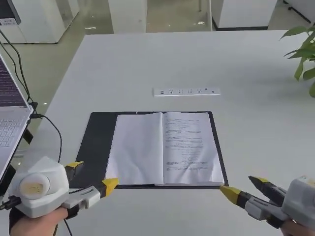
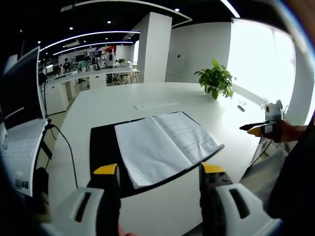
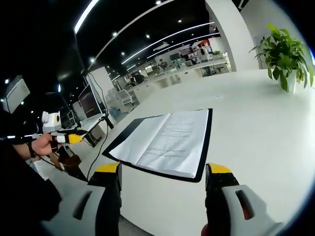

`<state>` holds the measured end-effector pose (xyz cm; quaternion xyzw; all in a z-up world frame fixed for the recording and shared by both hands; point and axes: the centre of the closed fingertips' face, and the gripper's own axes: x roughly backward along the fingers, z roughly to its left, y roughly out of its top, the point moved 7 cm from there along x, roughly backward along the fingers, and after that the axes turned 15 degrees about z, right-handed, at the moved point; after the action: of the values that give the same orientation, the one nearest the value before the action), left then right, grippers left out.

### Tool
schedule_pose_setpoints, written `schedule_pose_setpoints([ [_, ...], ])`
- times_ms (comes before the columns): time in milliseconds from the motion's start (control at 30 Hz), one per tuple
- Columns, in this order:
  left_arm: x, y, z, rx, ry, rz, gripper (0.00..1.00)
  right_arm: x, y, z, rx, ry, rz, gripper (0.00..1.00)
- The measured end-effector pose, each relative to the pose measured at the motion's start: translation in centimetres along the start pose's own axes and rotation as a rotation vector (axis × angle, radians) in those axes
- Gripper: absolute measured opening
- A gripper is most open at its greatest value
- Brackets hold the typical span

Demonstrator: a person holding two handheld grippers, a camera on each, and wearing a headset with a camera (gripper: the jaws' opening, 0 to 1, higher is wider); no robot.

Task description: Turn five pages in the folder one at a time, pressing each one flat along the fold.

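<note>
A black folder [image 1: 98, 142] lies open on the white table [image 1: 197, 59], with a blank page on its left and a printed page [image 1: 189, 147] on its right. My left gripper [image 1: 93, 176] hovers open at the folder's near left corner, holding nothing. Open too, my right gripper [image 1: 243, 187] sits just off the near right corner. In the left gripper view the folder [image 2: 101, 147] lies ahead of the yellow-tipped jaws [image 2: 160, 169], and the right gripper [image 2: 253, 129] shows at the right. The right gripper view shows the folder [image 3: 125, 135] beyond its jaws [image 3: 163, 169], the left gripper [image 3: 69, 138] at the left.
A white power strip [image 1: 186, 91] lies beyond the folder. A laptop [image 1: 10, 118] with a black cable [image 1: 54, 130] sits at the table's left edge. A potted plant [image 1: 305, 54] stands at the right. The near table edge is close to both grippers.
</note>
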<state>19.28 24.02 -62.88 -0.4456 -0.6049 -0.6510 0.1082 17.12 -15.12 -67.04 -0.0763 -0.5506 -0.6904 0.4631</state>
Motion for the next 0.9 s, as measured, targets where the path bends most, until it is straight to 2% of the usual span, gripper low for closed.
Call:
schedule_pose_setpoints([
  [167, -0.2, 0.2, -0.4, -0.003, -0.01, 0.0, 0.64, 0.2, 0.2, 0.2, 0.007, 0.0, -0.002, 0.69],
  [433, -1.5, 0.5, -1.6, -0.046, -0.053, 0.031, 0.64, 0.2, 0.2, 0.6, 0.001, -0.002, -0.005, 0.7],
  [700, -2.9, 1.6, -3.0, -0.109, -0.099, 0.057, 0.65, 0.6, -0.3, 0.8, -0.007, 0.007, -0.003, 0.7],
  [900, -4.0, 3.2, -3.6, -0.137, -0.134, 0.059, 0.64, 1.0, -0.7, 0.9, -0.028, 0.005, -0.009, 0.7],
])
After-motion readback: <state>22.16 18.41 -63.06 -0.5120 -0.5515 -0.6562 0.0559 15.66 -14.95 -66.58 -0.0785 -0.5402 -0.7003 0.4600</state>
